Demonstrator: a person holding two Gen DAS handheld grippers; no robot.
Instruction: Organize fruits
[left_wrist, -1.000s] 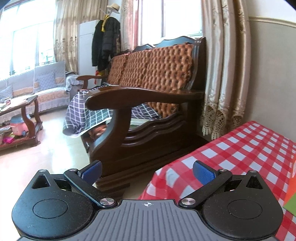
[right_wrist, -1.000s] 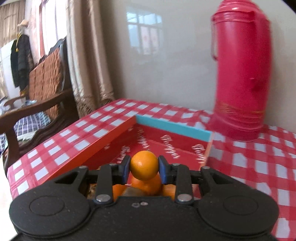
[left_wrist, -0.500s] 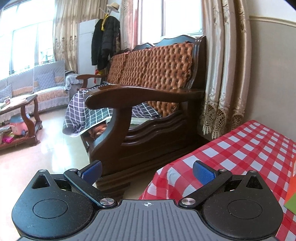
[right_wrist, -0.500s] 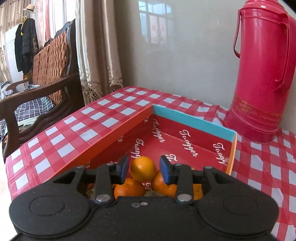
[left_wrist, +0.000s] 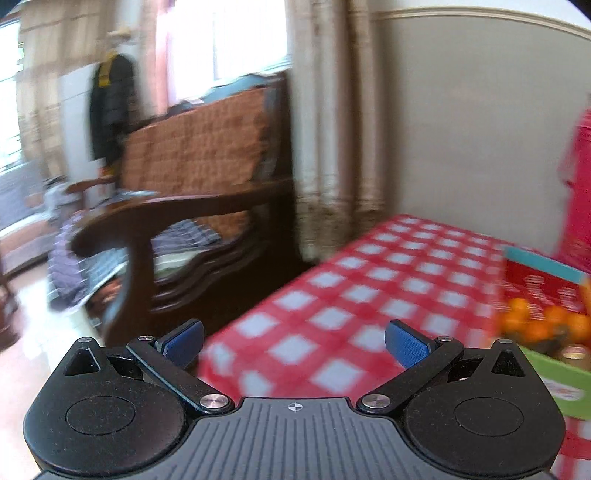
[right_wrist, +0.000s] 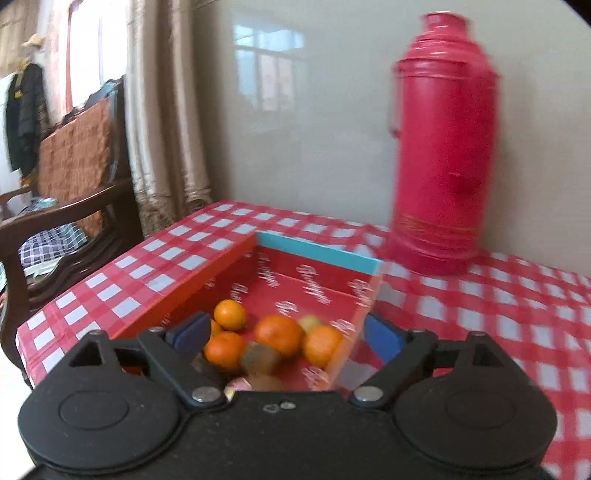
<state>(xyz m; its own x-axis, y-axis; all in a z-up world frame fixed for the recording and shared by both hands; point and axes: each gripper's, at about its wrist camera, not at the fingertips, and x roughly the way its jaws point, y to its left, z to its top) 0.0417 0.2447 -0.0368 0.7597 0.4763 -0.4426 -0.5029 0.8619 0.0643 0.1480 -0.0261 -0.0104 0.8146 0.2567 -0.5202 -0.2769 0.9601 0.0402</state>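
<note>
- Oranges (right_wrist: 277, 334): small, round, bright orange, matte skin; at least four lie loose in a cluster at the near end of the box (right_wrist: 207, 275), some touching each other. One orange (right_wrist: 229, 314) sits a little apart, toward the left wall.
- Mixed in with them: brownish, fuzzy-looking fruits (right_wrist: 260, 357) and one pale yellow-green fruit (right_wrist: 309, 323) behind the cluster; blur prevents a firmer identification.
- Box: open-topped cardboard, red inside, orange left wall, turquoise strip along the far rim. It rests on the red-and-white checked tablecloth (right_wrist: 498, 306).
- Writing: a white script word repeats over the red lining; motion blur makes it unreadable in both views.
- Right claw (right_wrist: 284, 334): jaws have just been opening and stand wide above the box; nothing is between the blue pads (right_wrist: 190, 330).
- Left claw (left_wrist: 293, 339): jaws spread wide, empty, over the table's corner; the box (left_wrist: 554, 373) with its oranges (left_wrist: 537, 325) shows at the right edge.
- Red thermos (right_wrist: 441, 158) stands upright beyond the box, near the wall.
</note>
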